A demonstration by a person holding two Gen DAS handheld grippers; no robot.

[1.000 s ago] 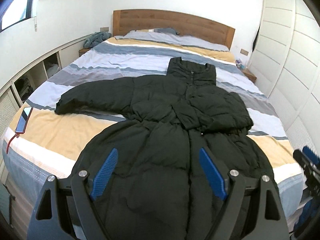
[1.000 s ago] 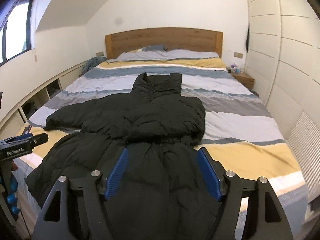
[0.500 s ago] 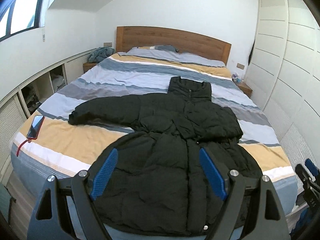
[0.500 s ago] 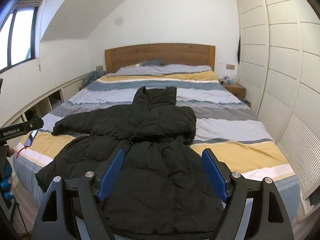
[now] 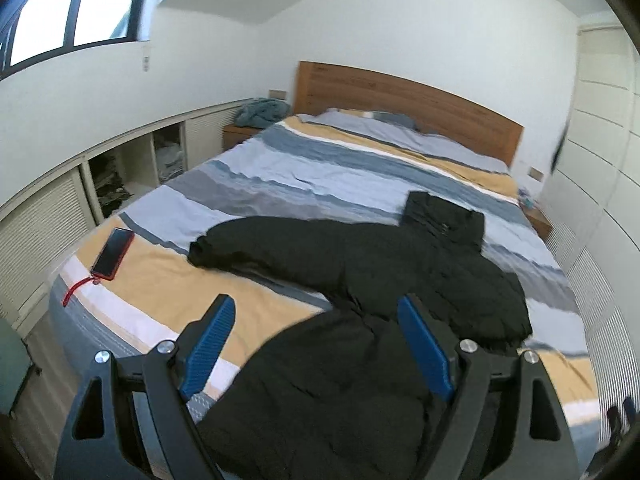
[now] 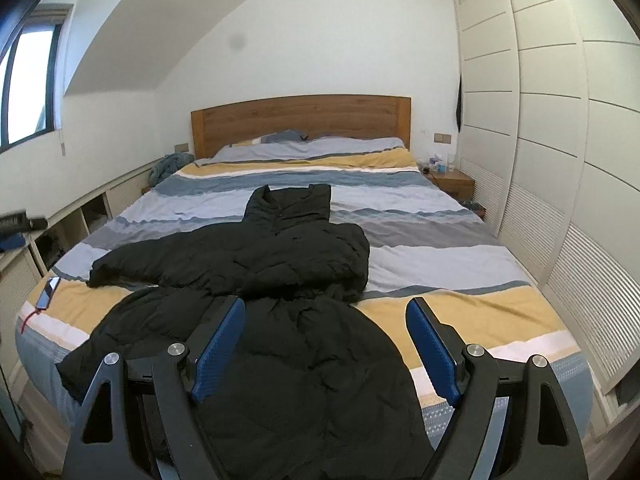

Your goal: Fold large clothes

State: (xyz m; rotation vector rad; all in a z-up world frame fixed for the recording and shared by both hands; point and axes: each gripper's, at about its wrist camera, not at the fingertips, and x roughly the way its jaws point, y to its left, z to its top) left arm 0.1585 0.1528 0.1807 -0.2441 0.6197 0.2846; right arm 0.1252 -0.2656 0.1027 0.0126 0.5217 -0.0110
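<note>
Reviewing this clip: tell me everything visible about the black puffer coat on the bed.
The long black quilted puffer coat lies front up on the striped bed cover, collar toward the wooden headboard. It looks closed down the front. One sleeve is folded across the chest; the other stretches out flat toward the phone with the red case, without touching it. The hem hangs over the foot of the bed. Neither open gripper touches it.

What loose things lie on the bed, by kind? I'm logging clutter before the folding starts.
Black puffer coat: 1
Phone in a red case: 1
Pillows by the headboard: too bunched to count
Total countable: 2
Neither the left gripper nor the right gripper holds anything.
</note>
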